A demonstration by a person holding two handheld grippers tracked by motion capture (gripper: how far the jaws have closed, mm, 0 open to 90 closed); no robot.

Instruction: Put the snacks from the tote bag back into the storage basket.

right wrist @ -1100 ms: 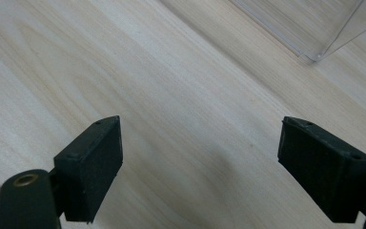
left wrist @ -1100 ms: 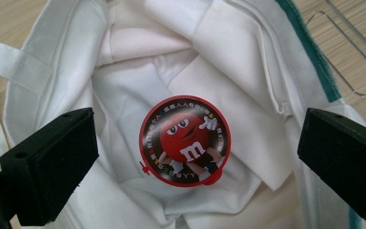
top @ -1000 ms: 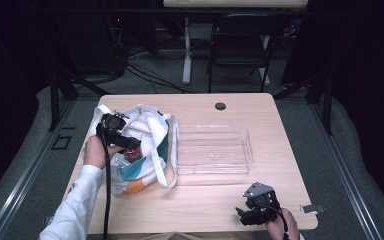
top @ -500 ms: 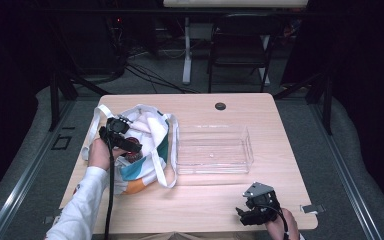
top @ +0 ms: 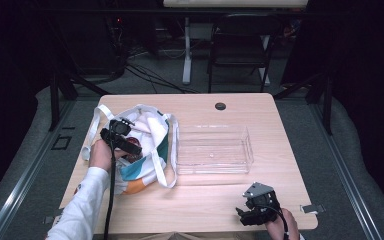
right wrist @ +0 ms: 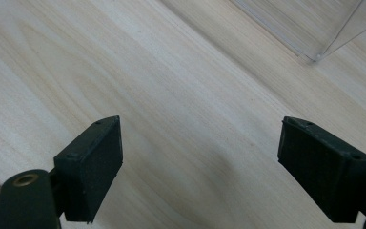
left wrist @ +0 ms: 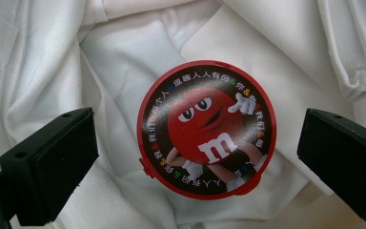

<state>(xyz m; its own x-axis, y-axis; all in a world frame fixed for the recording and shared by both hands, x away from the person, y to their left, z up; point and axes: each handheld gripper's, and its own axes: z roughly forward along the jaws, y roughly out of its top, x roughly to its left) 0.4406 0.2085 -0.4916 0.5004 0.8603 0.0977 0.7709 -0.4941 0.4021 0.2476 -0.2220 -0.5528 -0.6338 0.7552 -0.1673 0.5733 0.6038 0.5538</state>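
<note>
The left gripper (left wrist: 198, 143), jaws wide apart, hangs over a round red lid (left wrist: 207, 129) with a shiny cartoon candy, lying on soft white cloth in the bag (top: 152, 127).

Clear tray (top: 214, 150) at frame ctr on wood table (top: 280, 145); chair (top: 240, 45) upper ctr; grommet (top: 220, 106) near far edge.

The round red candy tin (left wrist: 207, 129) lies in soft white bag (top: 152, 131) folds with open room on both sides. The clear plastic tray (top: 213, 150) blocks the counter (top: 205, 200) middle; the near edge is bare.
</note>
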